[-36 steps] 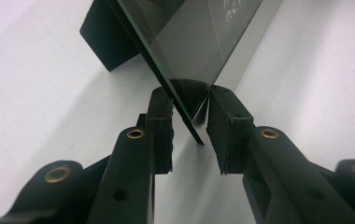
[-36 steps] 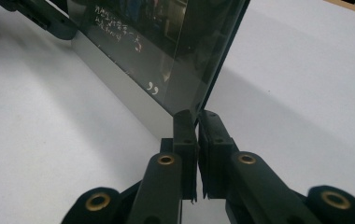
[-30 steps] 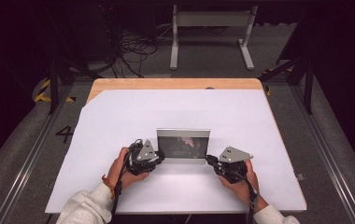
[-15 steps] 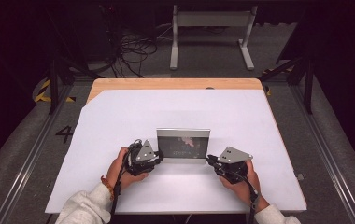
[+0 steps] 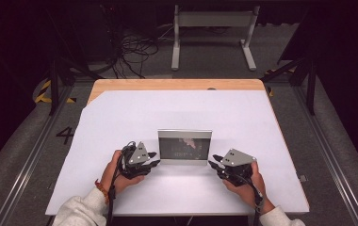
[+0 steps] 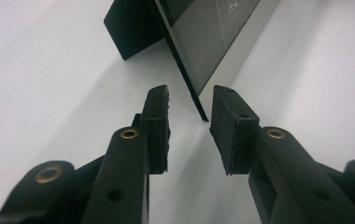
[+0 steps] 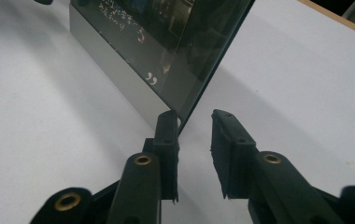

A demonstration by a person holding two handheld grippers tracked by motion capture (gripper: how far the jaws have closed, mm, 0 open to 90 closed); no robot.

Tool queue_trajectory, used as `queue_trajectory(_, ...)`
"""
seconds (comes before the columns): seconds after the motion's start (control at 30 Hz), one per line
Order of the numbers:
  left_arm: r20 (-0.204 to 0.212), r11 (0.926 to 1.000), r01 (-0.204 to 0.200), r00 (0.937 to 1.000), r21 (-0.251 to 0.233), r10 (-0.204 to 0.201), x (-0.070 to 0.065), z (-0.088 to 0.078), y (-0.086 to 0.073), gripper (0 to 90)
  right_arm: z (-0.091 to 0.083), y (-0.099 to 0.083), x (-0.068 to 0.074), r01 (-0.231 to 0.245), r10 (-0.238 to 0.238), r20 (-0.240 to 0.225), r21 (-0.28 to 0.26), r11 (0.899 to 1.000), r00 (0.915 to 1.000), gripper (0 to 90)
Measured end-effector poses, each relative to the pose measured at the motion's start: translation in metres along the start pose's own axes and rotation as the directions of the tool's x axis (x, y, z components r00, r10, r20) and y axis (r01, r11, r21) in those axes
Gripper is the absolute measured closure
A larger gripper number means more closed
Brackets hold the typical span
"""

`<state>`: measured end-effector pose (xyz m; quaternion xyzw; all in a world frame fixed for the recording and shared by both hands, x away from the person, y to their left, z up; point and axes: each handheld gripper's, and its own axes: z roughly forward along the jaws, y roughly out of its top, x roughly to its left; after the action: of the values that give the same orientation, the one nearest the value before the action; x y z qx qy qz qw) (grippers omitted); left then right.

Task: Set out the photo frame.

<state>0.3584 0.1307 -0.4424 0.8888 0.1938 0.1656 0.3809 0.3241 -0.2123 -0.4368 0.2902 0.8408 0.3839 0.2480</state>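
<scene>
Silver picture frame [image 5: 184,145] — upright, unclamped

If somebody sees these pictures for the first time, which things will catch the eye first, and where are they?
First comes the picture frame, which stands upright near the middle of the white table, its silver border around a dark picture. One hand-held gripper sits at each lower corner of it: the left hand-held gripper and the right hand-held gripper. Both have just been opening; their jaws stand apart at the frame's edges without pressing on it.
</scene>
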Motion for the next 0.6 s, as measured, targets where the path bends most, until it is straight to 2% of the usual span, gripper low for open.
queue_trajectory(0.3, -0.021, 0.9999, 0.013, 0.9997, -0.009, -0.013, -0.001, -0.01, -0.009, 55.7, -0.005, -0.004, -0.002, 0.002, -0.002, 0.005, 0.003, 1.0, 1.0, 57.6)
queue_trajectory(0.6, -0.035, 0.9989, 0.039, 0.9986, -0.027, -0.039, -0.002, -0.02, -0.021, 43.5, -0.014, -0.008, -0.005, 0.013, -0.013, 0.005, 0.0, 1.0, 0.9999, 54.2)
